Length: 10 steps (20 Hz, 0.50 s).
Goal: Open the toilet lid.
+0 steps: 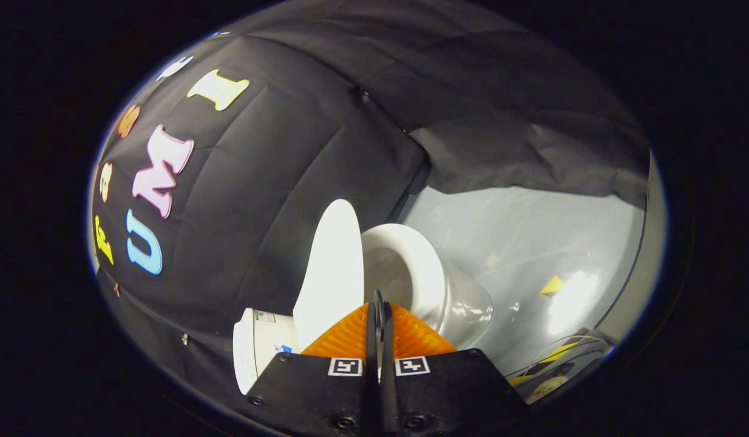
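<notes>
The white toilet appears tilted sideways in my view. Its lid [331,267] stands raised off the seat and bowl [411,267], leaning toward the tank [256,346] by the black cloth wall. My gripper [379,303] is shut, its two fingers pressed together with nothing visible between them. The fingertips sit just in front of the gap between the lifted lid and the bowl's rim, close beside the lid's edge. Whether they touch the lid is not clear.
The toilet's glossy base [471,312] stands on a light grey shiny floor [532,243]. A yellow tape mark [553,285] lies on the floor beyond the bowl. Cables [562,358] lie on the floor near the gripper's body. Black cloth hangs behind and over the toilet.
</notes>
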{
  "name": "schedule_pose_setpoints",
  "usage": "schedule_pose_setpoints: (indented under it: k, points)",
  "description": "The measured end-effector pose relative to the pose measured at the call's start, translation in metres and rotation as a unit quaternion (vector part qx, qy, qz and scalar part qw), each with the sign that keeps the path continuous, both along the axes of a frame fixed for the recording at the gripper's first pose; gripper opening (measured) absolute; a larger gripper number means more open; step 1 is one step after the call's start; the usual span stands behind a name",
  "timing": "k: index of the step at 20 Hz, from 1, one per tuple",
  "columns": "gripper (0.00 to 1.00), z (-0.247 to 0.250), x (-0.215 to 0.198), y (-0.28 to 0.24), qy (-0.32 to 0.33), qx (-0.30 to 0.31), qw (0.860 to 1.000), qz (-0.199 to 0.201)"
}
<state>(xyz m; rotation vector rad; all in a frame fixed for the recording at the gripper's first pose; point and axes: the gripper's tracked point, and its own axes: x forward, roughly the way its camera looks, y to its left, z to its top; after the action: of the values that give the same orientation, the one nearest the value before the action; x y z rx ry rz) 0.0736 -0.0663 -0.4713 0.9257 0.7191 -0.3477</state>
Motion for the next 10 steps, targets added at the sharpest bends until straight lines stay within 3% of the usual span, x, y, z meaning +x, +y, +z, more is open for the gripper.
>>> schedule_pose_setpoints:
  k: [5, 10]
  points:
    - [0.06, 0.068, 0.016, 0.04, -0.021, -0.101, 0.993, 0.058]
    - [0.06, 0.122, 0.028, 0.086, -0.034, -0.196, 0.974, 0.109]
